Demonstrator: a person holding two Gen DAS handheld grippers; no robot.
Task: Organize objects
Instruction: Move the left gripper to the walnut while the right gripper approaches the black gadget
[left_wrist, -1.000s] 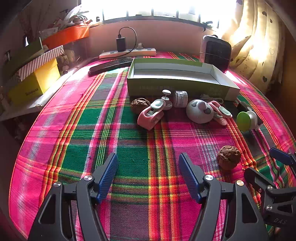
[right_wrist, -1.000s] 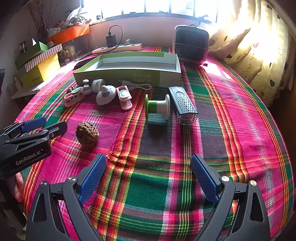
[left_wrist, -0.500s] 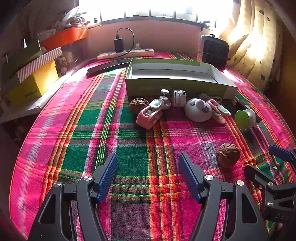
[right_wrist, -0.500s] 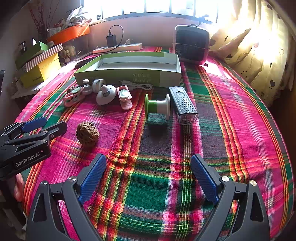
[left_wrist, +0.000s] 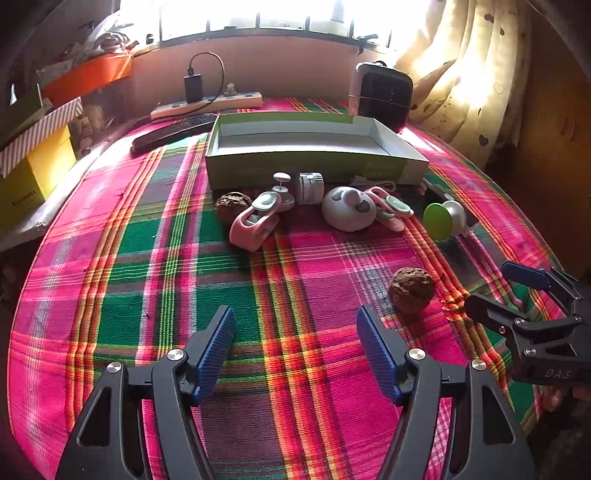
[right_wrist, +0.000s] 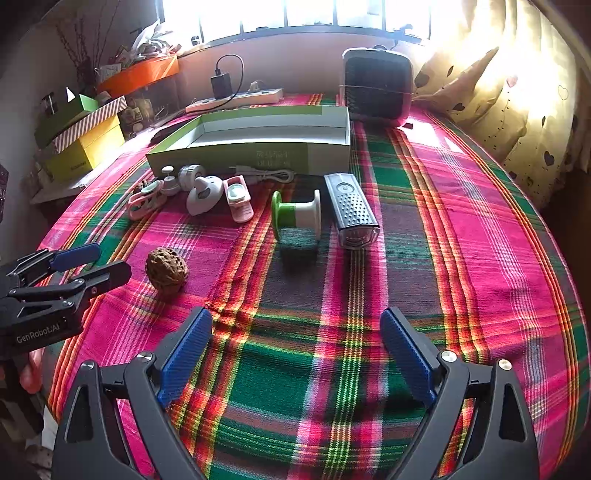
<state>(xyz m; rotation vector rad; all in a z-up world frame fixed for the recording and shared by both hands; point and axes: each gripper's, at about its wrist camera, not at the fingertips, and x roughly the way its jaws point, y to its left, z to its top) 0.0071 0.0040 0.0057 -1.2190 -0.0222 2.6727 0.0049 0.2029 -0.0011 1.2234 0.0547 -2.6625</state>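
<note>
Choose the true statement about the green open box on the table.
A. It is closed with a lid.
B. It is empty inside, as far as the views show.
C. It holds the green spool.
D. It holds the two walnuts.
B. The green open box shows only bare pale walls and floor; the nearer walnut, the second walnut and the green spool all lie outside it on the plaid cloth.

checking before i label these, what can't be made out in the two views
- Print on the green box: right wrist view, too faint to read.
- Bike light: left wrist view, mostly hidden behind the green spool.
- Far walnut: partly hidden by the pink clip.
</note>
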